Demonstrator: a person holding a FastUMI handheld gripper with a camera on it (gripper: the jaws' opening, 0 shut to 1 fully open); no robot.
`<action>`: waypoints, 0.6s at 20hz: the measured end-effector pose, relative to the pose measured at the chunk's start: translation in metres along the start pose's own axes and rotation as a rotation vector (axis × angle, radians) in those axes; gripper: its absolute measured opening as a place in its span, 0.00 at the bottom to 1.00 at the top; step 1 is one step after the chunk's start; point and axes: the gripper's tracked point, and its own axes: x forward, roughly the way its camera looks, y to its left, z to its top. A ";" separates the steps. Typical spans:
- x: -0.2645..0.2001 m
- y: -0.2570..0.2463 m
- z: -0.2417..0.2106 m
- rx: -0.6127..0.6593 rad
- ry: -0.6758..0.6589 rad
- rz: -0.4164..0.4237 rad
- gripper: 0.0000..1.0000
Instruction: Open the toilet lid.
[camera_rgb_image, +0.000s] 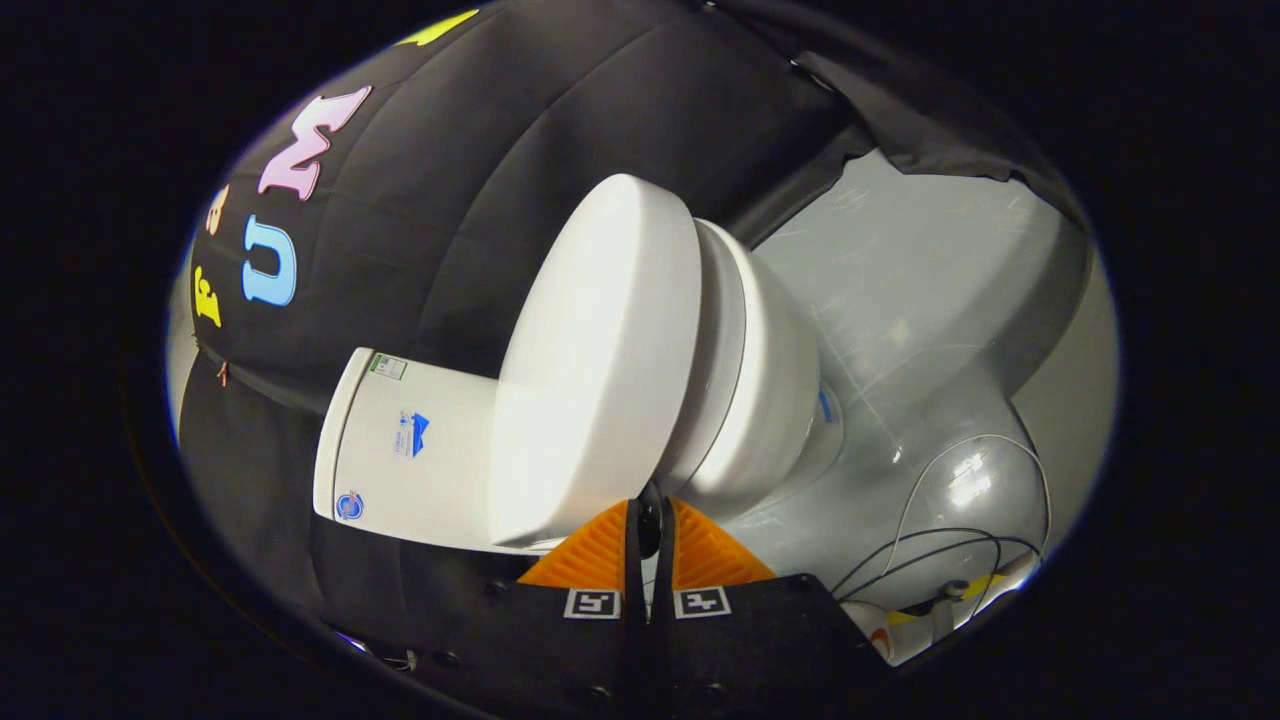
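Gripper view: fingers (625, 540) drawn close together, tips all but meeting at the front rim of the toilet lid (600, 350); cannot tell whether the lip sits pinched between them or merely just ahead, since the narrow gap at the tips is dark and something small and round sits in it. Gripper (649, 530) rolled over hard, so the whole toilet reads tilted. Just beyond the tips, to one side, the broad smooth top of the lid; to the other side, the seat (722, 340) and the bowl (775, 380), with the lid lying against the seat or only barely parted from it. Farther along the lid, past its hinge end, the tank (410, 450) backed against the booth's black cloth wall (450, 170). Likely risks from here: a glossy, rounded rim slipping out of a shallow hold; the seat caught together with the lid and lifted too; the lid dropping back with a knock if grip is lost partway through the swing. Room for the lift looks fair above the lid, closing toward the tank and wall, where the lid should end its arc. On the bowl side, open pale floor (930, 300); thin cables (960, 545) trailing there, near the fingers, worth keeping clear of on any withdrawal.
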 end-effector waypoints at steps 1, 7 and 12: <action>0.001 0.000 -0.001 0.000 0.003 -0.006 0.05; -0.002 0.004 0.002 -0.027 -0.007 -0.019 0.05; -0.006 0.012 0.008 -0.060 -0.018 -0.020 0.05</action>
